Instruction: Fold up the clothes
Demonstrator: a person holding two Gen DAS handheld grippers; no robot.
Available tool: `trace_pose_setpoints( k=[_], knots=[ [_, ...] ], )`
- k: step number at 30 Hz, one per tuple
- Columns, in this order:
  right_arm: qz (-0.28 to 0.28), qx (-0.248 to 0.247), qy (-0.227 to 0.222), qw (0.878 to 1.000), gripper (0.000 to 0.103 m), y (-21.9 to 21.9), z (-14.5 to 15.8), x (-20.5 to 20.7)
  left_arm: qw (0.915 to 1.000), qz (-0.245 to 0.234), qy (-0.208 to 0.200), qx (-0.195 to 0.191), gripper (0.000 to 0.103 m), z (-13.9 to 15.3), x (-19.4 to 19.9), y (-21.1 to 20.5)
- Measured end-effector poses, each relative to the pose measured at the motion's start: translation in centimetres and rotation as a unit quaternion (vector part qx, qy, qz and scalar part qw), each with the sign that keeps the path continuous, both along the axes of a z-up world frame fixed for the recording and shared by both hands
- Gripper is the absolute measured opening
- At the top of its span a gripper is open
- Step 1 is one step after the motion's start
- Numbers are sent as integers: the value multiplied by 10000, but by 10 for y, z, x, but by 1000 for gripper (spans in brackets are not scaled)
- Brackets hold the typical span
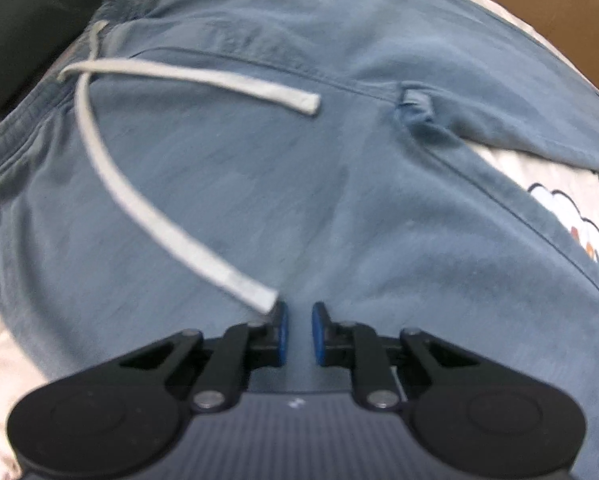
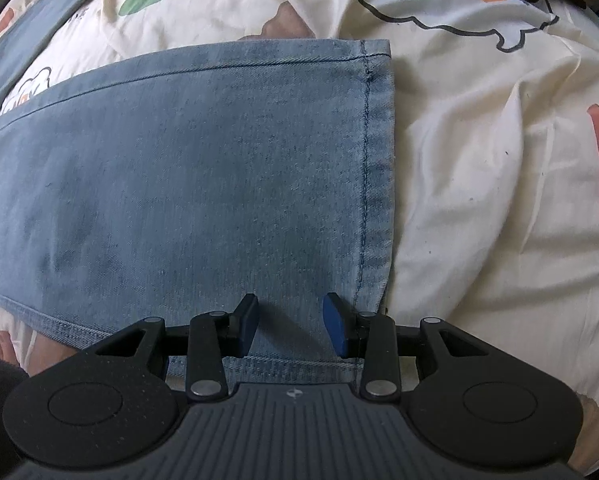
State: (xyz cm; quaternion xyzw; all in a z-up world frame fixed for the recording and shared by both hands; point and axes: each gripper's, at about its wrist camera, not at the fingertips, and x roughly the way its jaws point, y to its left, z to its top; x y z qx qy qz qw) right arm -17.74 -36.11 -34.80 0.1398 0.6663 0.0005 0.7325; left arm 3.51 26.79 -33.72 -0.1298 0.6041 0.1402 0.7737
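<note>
Cream cartoon-printed bedsheet (image 2: 479,168), brown cardboard box (image 1: 539,8) at its edge.

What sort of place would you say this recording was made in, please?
Probably a bedroom, with the work done on a bed: the blue trousers lie on a soft, rumpled cream sheet printed with cartoon clouds and letters. A cardboard box at the far edge suggests a home rather than a lab.

Coloured letters "BAB" — partly cut off — on cream bedsheet (image 2: 479,152)

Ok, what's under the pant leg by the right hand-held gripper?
The cream printed bedsheet shows around the pant leg and its hem. Whatever lies directly beneath the denim is covered.
</note>
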Motion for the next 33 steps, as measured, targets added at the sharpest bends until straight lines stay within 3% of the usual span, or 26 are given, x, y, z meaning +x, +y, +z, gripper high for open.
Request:
trace_pose_setpoints(
  k=[6,15,26,33],
  knots=[
    [-35,29,-1,10000,43,-8,4,-9,9982,554,-102,219,11,13,-31,24],
    [-72,140,-91,9998,43,-14,20,-14,9837,1742,-412,177,11,44,-106,90],
    [-89,136,-117,9998,46,-13,26,-17,9568,2754,-750,-545,23,24,-123,114],
    [-73,115,-5,9999,48,-8,30,-20,9498,2949,-746,-735,27,12,-129,121]
  ],
)
